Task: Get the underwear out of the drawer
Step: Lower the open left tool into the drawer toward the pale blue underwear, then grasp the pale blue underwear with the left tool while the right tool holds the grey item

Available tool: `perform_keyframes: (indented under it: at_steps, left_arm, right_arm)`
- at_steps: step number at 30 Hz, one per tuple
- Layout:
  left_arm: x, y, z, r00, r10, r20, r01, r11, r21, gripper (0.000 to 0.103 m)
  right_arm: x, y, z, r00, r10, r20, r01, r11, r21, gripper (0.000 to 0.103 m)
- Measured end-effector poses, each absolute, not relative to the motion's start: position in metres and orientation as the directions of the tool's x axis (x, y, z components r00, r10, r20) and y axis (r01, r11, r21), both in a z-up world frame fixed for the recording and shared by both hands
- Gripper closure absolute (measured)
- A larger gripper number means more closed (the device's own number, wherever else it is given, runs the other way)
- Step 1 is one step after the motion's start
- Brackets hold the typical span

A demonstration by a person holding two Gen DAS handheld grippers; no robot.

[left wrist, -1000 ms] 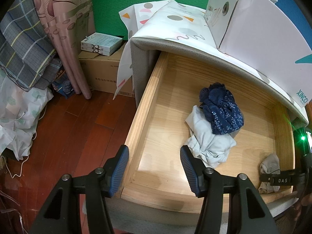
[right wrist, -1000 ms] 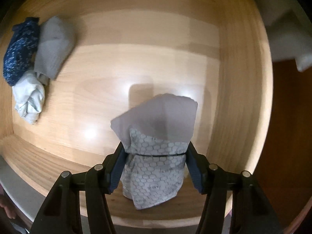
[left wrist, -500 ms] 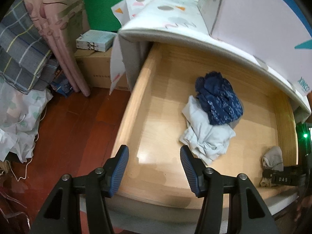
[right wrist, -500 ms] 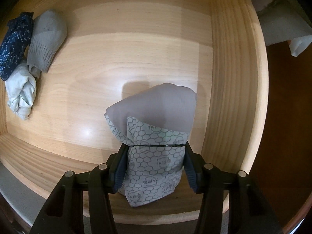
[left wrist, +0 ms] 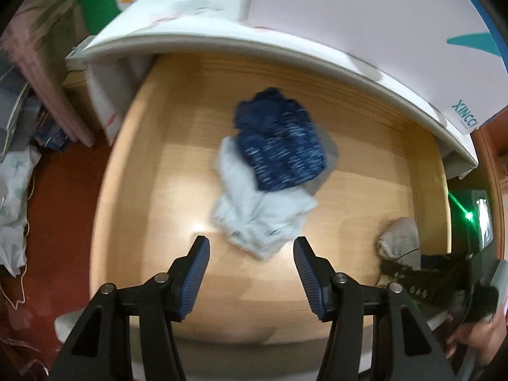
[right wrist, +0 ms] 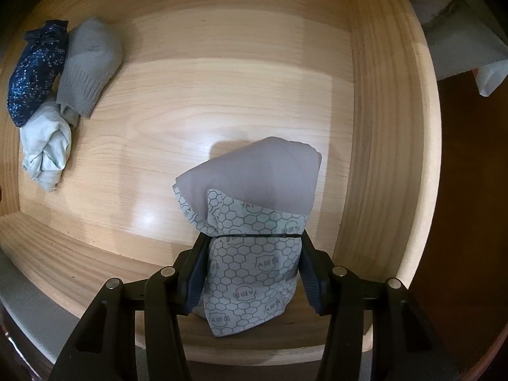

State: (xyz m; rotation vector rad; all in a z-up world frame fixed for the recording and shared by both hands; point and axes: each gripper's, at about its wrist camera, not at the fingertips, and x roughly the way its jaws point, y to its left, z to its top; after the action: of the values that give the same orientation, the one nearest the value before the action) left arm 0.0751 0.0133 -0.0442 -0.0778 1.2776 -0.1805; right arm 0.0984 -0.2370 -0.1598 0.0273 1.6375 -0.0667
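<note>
The open wooden drawer (left wrist: 165, 165) holds a pile: navy speckled underwear (left wrist: 279, 146) on top of a pale blue garment (left wrist: 254, 212), with a grey piece under them. My left gripper (left wrist: 250, 266) is open and empty, just in front of the pale garment. My right gripper (right wrist: 250, 270) is shut on grey underwear with a hexagon-print lining (right wrist: 254, 222), held near the drawer's front right corner. It also shows in the left wrist view (left wrist: 398, 238). The pile appears in the right wrist view: navy (right wrist: 35, 73), grey (right wrist: 89, 66), pale blue (right wrist: 47, 146).
A white box (left wrist: 365, 25) sits on the patterned cabinet top (left wrist: 190, 9) above the drawer. Curtains, bags and cartons (left wrist: 28, 101) crowd the red wood floor at the left. The drawer's right wall (right wrist: 387, 127) is close to my right gripper.
My left gripper has moved forward over the drawer's front edge to the clothes pile. My right gripper has lifted the grey underwear slightly and stays shut on it.
</note>
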Motion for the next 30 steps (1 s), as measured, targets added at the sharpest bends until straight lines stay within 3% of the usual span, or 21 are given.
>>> perform_keyframes:
  at_steps: [14,30]
  left_arm:
    - [0.121,-0.024,-0.073,0.190,-0.108,-0.976,0.004,0.994,-0.109,0.047]
    - [0.141,-0.001,-0.101,0.061,0.022,-0.998,-0.063,0.998,0.018,0.043]
  right_arm:
    - [0.100,-0.254,-0.151,-0.069,0.022,-0.997,0.061,0.998,0.018,0.055]
    - [0.100,-0.255,-0.158,-0.066,0.044,-0.997,0.076,0.996,0.039,0.055]
